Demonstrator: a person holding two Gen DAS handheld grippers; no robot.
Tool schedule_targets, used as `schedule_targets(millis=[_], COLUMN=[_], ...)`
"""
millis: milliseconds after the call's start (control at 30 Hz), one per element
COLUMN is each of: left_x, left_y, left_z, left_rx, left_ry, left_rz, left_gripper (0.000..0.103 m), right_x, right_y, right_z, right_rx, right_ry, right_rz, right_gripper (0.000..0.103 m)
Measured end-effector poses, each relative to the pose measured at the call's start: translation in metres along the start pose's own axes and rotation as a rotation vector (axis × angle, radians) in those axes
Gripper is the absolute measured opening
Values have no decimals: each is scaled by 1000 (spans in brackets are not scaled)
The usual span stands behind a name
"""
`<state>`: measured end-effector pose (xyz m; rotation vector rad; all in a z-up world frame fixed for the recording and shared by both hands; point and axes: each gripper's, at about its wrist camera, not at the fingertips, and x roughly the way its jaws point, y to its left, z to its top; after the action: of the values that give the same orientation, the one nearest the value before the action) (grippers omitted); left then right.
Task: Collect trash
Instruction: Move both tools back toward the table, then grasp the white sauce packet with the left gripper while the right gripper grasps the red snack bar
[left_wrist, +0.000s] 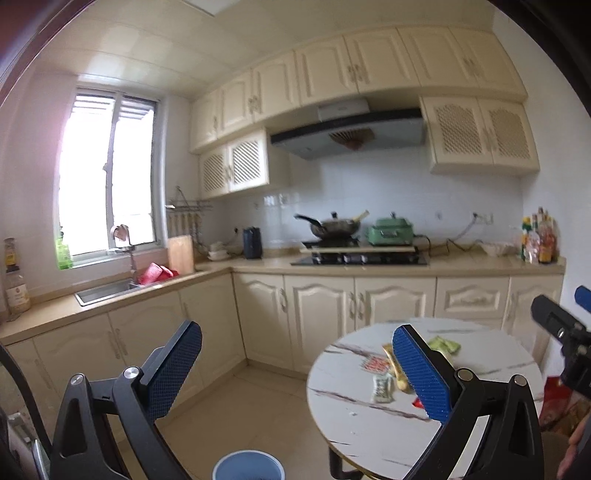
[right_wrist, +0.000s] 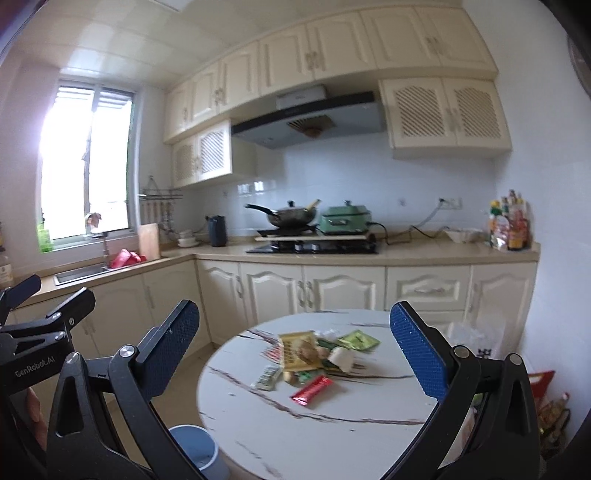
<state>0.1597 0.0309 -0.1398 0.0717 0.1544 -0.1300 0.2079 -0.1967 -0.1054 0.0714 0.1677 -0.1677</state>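
Several snack wrappers lie in a loose pile (right_wrist: 314, 354) on a round white marble-look table (right_wrist: 332, 435): a yellow packet (right_wrist: 297, 350), a green packet (right_wrist: 358, 339), a red stick wrapper (right_wrist: 312, 390) and a small pale packet (right_wrist: 266, 377). The pile also shows in the left wrist view (left_wrist: 384, 373). A blue bin (right_wrist: 197, 452) stands on the floor left of the table; it also shows in the left wrist view (left_wrist: 248, 466). My right gripper (right_wrist: 295, 354) is open and empty, above the table's near side. My left gripper (left_wrist: 295, 373) is open and empty, left of the table.
An L-shaped kitchen counter (right_wrist: 406, 254) with cream cabinets runs behind, with a hob, a wok (right_wrist: 291, 216) and a sink (left_wrist: 107, 290). Bags (right_wrist: 546, 406) stand on the floor right of the table. Tiled floor (left_wrist: 258, 406) lies between table and cabinets.
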Motion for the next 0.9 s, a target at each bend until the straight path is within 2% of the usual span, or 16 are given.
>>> schedule_targets(millis=[267, 400, 500, 667, 767, 900], left_x=[89, 148, 193, 266, 301, 348], left_y=[-36, -52, -63, -82, -89, -96], left_z=[11, 15, 19, 13, 14, 12], left_rx=[40, 49, 57, 77, 91, 122], left_ry=[173, 304, 388, 527, 575, 638], left_rz=[-104, -179, -202, -253, -245, -247], left_gripper=[102, 102, 102, 102, 100, 90], right_x=[46, 76, 105, 149, 173, 194], right_y=[-61, -82, -95, -106, -105, -100], right_z=[-27, -47, -63, -85, -100, -114], right_rx=[70, 84, 96, 108, 101, 115], right_ry=[107, 190, 271, 411, 490, 551], right_rz=[-97, -125, -142, -148, -153, -157], right_gripper=[103, 103, 103, 103, 103, 103])
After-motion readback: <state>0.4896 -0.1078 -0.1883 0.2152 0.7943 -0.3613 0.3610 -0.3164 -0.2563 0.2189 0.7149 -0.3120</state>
